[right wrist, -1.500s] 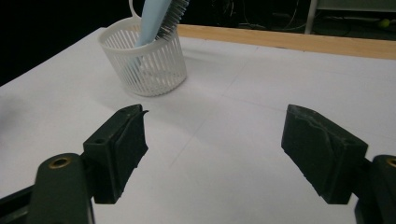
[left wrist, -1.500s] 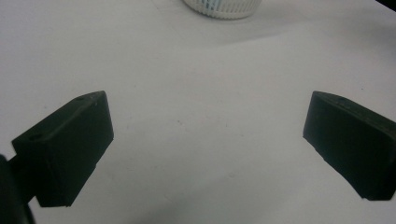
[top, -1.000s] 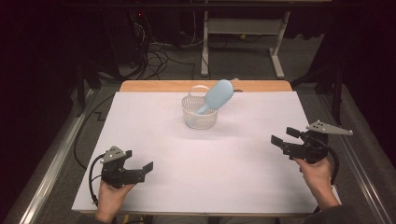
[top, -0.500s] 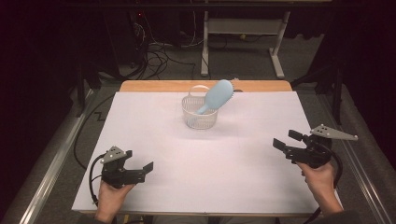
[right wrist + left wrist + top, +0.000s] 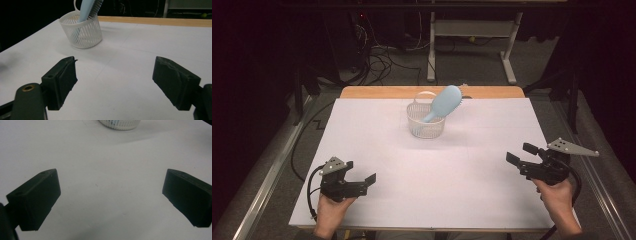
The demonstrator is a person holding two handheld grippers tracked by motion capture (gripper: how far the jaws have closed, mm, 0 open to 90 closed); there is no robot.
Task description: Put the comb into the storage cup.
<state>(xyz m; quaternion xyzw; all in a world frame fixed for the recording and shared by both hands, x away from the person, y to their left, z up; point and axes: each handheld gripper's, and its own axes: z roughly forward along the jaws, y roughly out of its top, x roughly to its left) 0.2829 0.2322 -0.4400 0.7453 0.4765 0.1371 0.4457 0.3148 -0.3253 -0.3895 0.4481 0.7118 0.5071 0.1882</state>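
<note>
A light blue hairbrush (image 5: 444,102) stands tilted, handle down, in a small white slotted basket (image 5: 426,122) at the far middle of the white-covered table (image 5: 437,175). My left gripper (image 5: 364,184) rests near the front left edge, open, with bare sheet between its jaws. My right gripper (image 5: 520,154) is held at the front right, open and pointing left. The right gripper view has its gripper (image 5: 115,75) aimed at the basket (image 5: 83,32) and the brush (image 5: 87,8) farther off. In the left gripper view the gripper (image 5: 111,192) stands wide over the sheet, the basket (image 5: 120,123) at the top edge.
A wooden strip (image 5: 432,92) shows along the table's far edge. Metal rails (image 5: 267,180) run along both sides. Cables (image 5: 382,60) and a desk frame (image 5: 472,40) lie on the dark floor beyond.
My right gripper has drifted slightly toward the near edge of the table. The left gripper, basket and brush have stayed put.
</note>
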